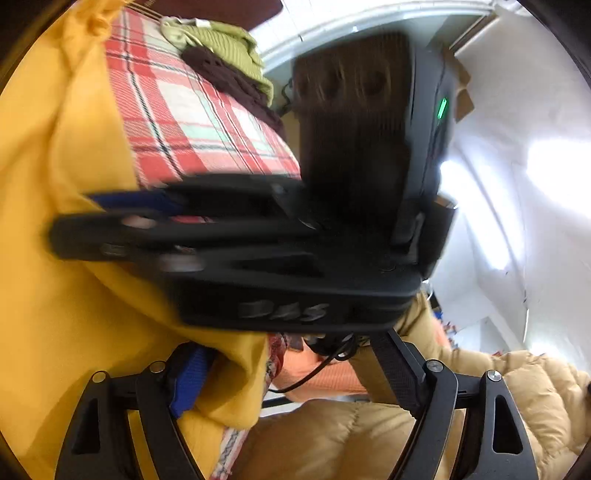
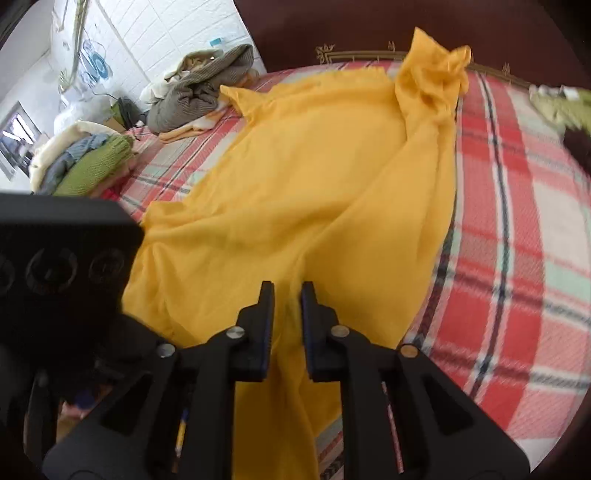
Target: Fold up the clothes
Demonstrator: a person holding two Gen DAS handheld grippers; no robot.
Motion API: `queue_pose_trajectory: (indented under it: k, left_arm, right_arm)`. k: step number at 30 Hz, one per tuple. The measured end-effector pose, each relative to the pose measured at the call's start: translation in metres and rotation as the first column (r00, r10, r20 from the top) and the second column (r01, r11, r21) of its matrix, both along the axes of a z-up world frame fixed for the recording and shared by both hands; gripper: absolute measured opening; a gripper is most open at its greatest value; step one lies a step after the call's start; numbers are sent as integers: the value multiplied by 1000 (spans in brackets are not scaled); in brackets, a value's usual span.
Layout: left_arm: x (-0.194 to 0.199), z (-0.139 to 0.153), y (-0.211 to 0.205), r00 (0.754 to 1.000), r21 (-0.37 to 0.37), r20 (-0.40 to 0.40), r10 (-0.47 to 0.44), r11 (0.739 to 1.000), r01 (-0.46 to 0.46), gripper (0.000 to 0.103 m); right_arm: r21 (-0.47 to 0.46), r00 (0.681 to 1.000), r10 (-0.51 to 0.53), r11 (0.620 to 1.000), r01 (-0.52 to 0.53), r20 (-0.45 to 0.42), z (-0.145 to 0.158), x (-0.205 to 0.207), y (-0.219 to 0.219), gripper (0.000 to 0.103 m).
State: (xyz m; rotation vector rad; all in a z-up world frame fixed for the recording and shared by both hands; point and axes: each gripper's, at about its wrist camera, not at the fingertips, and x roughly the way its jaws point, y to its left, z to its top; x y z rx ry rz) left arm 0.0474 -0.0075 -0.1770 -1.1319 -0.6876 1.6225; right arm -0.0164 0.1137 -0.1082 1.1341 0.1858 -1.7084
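1. A yellow garment [image 2: 314,177] of thin cloth lies spread over a bed covered with a red plaid blanket [image 2: 517,258]; its far end is bunched up near the dark headboard [image 2: 369,29].
2. The right tool [image 2: 287,295] points down at the near edge of the yellow garment. Its two fingers stand close together with a fold of the cloth between them, and the pads appear to pinch it; the cloth hangs down from there toward the camera.
3. In the left wrist view the left tool [image 1: 295,373] has its fingers spread wide apart. The yellow garment drapes over the blue pad [image 1: 188,384] of the finger on the picture's left, while the other finger is clear of cloth, so nothing is clamped.
4. The right tool's black body fills the middle of the left wrist view, blurred, just ahead of the left tool.
5. A person's beige padded sleeve [image 1: 517,387] shows at the lower right of that view.
6. On the bed's far left lie a crumpled grey knit garment [image 2: 199,88] and a stack of folded clothes [image 2: 92,162] with a green one on top.
7. A green garment [image 1: 218,44] with a dark brown knit piece [image 1: 229,81] lies at the opposite side of the bed, well apart from the yellow one.
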Motion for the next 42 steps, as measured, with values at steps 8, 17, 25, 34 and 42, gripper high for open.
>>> queue_pose_trajectory:
  k: [8,17,25,34,42]
  left_arm:
    - [7,-5,-39,995,-7,16,94,996,-94,87]
    - [-6,-1,-27,996,-8,27,84,996,-84,87]
    - [-17,-2,-4,998,58,55,34,998,-37,92]
    - [-18,-9,-13,995,119,90,48,991,-59,92]
    - [-18,-8,-10,995,92,83,54,994,-61,92]
  right_arm:
    - [-133,990,-123,982,132,72,4,21,89,68]
    - [-116,993,-96,988,103,64,-13,66,95,17]
    - [-122,964,-139,986,114,-225,78,85,107,9]
    - [-94,972,-215,974,207,-98,30,82,111,82]
    - [-119,982,-189,975,187,-3,-11,94,99,14]
